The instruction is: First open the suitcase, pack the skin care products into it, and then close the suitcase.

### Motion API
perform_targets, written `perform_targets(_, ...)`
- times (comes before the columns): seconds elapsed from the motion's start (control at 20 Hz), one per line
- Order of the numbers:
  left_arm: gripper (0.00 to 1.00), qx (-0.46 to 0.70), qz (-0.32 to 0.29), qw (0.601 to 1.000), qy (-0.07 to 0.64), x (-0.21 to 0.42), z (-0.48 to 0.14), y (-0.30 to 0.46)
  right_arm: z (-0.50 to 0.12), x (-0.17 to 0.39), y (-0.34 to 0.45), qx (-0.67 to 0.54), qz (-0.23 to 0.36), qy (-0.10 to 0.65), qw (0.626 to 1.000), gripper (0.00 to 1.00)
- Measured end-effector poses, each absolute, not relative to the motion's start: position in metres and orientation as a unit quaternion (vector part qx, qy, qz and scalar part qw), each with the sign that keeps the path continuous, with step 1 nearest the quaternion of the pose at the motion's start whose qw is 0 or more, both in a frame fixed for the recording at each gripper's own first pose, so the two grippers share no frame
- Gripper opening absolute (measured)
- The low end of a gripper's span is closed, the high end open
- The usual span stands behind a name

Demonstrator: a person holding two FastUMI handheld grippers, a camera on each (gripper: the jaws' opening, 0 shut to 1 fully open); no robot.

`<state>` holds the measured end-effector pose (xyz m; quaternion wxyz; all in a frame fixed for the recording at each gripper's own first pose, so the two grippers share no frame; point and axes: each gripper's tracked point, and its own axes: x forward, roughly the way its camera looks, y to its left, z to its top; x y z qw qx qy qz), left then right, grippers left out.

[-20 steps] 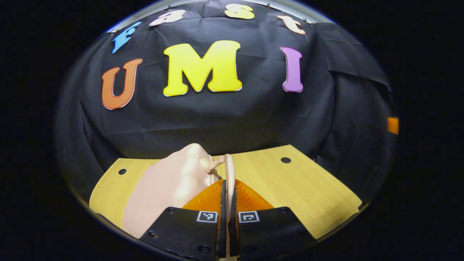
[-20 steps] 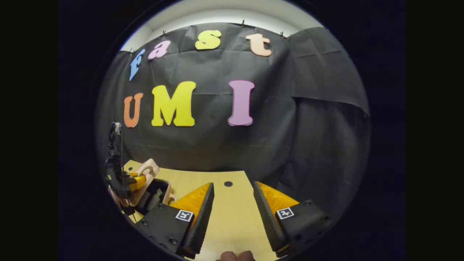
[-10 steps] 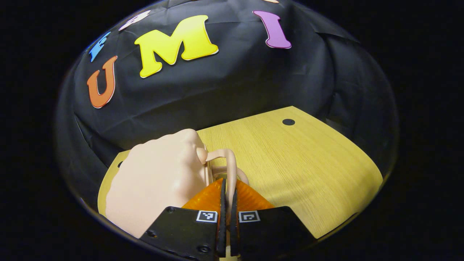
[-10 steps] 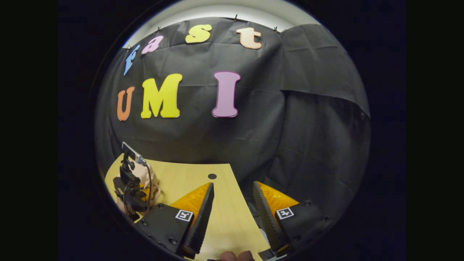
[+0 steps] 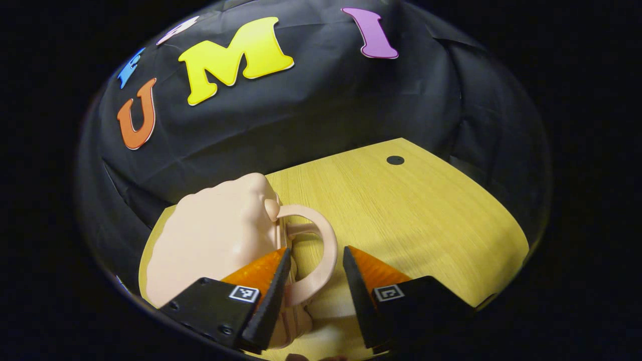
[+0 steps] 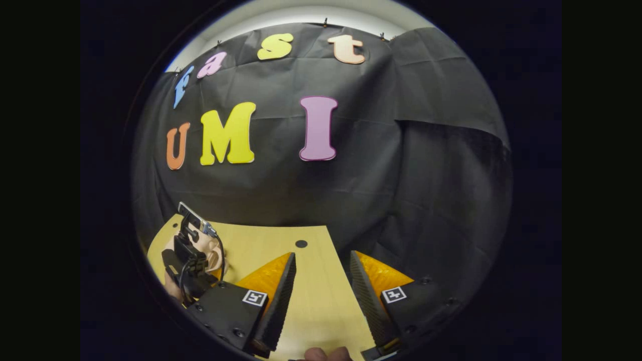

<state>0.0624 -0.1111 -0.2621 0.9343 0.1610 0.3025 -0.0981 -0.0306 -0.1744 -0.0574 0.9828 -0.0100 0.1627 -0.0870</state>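
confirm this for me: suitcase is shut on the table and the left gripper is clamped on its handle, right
Not quite. In the left gripper view the left gripper is open, its fingers spread either side of the handle without pressing it. The suitcase does lie shut on the table.

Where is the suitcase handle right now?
In the left gripper view, the handle arches off the pink suitcase, lying between the open left gripper fingers over the wooden table.

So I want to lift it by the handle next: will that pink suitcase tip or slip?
The suitcase looks like smooth, rigid moulded plastic, so probably stiff but slippery. Its looped handle sits between the open left tongs; lifted there, it may swing.
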Motion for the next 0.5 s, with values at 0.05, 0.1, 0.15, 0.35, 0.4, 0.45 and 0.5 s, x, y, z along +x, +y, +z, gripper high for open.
perform_targets(0.05, 0.83, 0.153, -0.099, 0.936, 0.301, 0.058, -0.254, -0.111, -0.056, -0.027, -0.166, -0.008, -0.077, 0.162, 0.984, 0.65)
perform_targets(0.1, 0.95, 0.142, -0.103, 0.939, 0.297, 0.054, -0.244, -0.113, -0.053, -0.024, -0.159, -0.011, -0.070, 0.161, 0.984, 0.65)
perform_targets(0.15, 0.99, 0.133, -0.105, 0.943, 0.288, 0.051, -0.229, -0.113, -0.049, -0.020, -0.154, -0.017, -0.064, 0.156, 0.985, 0.65)
perform_targets(0.35, 0.99, 0.076, -0.097, 0.970, 0.209, 0.048, -0.140, -0.104, -0.012, -0.004, -0.121, -0.036, -0.052, 0.114, 0.991, 0.66)
perform_targets(0.4, 0.98, 0.064, -0.091, 0.977, 0.184, 0.048, -0.112, -0.097, -0.002, -0.001, -0.109, -0.034, -0.047, 0.102, 0.993, 0.66)
perform_targets(0.45, 0.98, 0.055, -0.085, 0.982, 0.158, 0.048, -0.084, -0.088, 0.008, 0.002, -0.097, -0.032, -0.041, 0.088, 0.995, 0.67)
perform_targets(0.5, 0.98, 0.046, -0.084, 0.987, 0.132, 0.049, -0.059, -0.081, 0.018, 0.005, -0.085, -0.029, -0.036, 0.074, 0.996, 0.67)
